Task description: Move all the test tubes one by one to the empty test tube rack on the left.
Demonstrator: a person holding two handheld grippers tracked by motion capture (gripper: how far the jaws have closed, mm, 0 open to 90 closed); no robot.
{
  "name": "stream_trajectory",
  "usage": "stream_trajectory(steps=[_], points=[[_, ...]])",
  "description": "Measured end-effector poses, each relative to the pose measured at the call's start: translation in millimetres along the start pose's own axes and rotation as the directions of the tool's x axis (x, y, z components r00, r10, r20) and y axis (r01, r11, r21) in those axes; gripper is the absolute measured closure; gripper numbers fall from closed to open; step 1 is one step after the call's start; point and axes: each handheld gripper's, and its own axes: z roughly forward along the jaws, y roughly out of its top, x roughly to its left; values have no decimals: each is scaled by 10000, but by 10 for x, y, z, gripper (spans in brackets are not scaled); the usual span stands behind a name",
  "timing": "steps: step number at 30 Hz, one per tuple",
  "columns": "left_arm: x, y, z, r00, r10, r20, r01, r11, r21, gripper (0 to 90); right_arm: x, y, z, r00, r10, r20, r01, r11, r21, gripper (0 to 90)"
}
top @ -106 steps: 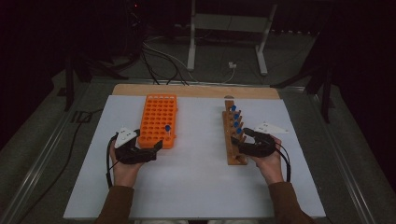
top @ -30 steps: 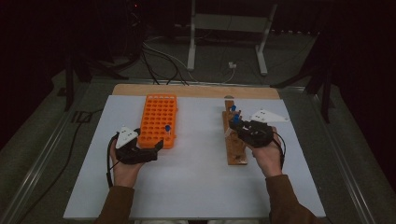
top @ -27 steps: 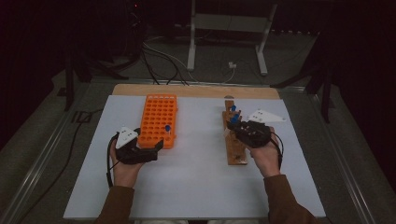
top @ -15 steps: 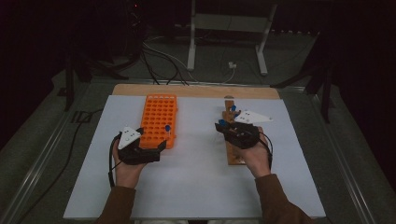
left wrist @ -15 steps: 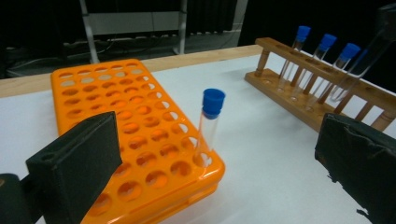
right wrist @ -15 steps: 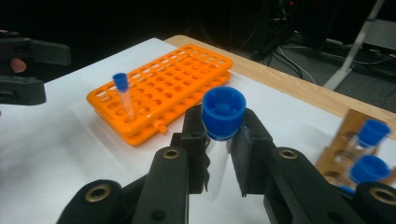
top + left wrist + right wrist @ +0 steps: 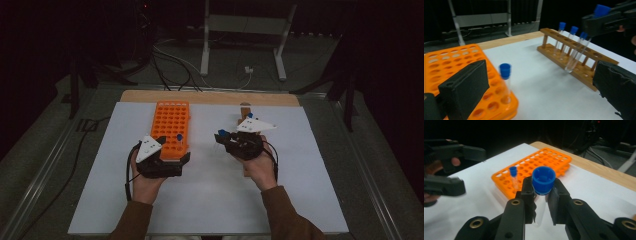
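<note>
Holding a capped tube (image 7: 541,195) in your right gripper (image 7: 541,202), you are pinching it just under the blue cap (image 7: 543,180), jaws pressed on the clear barrel from both sides. In the high view that gripper (image 7: 235,142) is hanging over the white mat (image 7: 210,200), between the wooden rack (image 7: 245,112) and the orange rack (image 7: 170,127), with the tube clear of both.

Your left gripper (image 7: 165,162) is sitting at the near end of the orange rack, jaws spread wide and gripping nothing. One tube (image 7: 505,82) is already standing in a near hole of the orange rack (image 7: 454,62); three more (image 7: 571,37) are standing in the wooden rack (image 7: 574,62).

Handling notes, as judgement:
- Tube is looking light, thin-walled and rigid, so little grip force is needed.
- Whether glass or plastic, I cannot tell; you are safer treating it as breakable.
- Smooth wall is likely slippery, and the cap's lower edge is acting as a stop against sliding down.
- Present hold, high on the barrel under the cap, is looking like the right place: it is leaving the lower length free to enter a hole.
- Barrel is hanging slightly tilted in the left gripper view (image 7: 577,52), so you are needing it upright before lowering.
- Side load in a hole is the likely risk.
</note>
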Motion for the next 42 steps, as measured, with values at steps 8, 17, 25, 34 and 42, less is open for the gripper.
stream_trajectory(steps=[8,17,25,34,42], points=[[-143,-16,102,9984,269,497,-287,9990,343,16,134,-7,99,9987,-29,-501,40,9997,223,766],[-259,-41,178,9950,675,741,-717,9958,569,84,340,30,210,9942,-179,-1061,226,9988,428,766],[-286,-61,168,9919,1085,665,-1117,9926,473,443,492,53,300,9890,-210,-1467,283,9985,478,766],[-257,-80,168,9898,971,1043,-1028,9934,509,708,551,77,331,9862,-298,-1631,386,9980,508,766],[-256,-81,158,9897,908,1103,-954,9948,367,728,542,70,325,9853,-250,-1687,348,9979,550,766]])
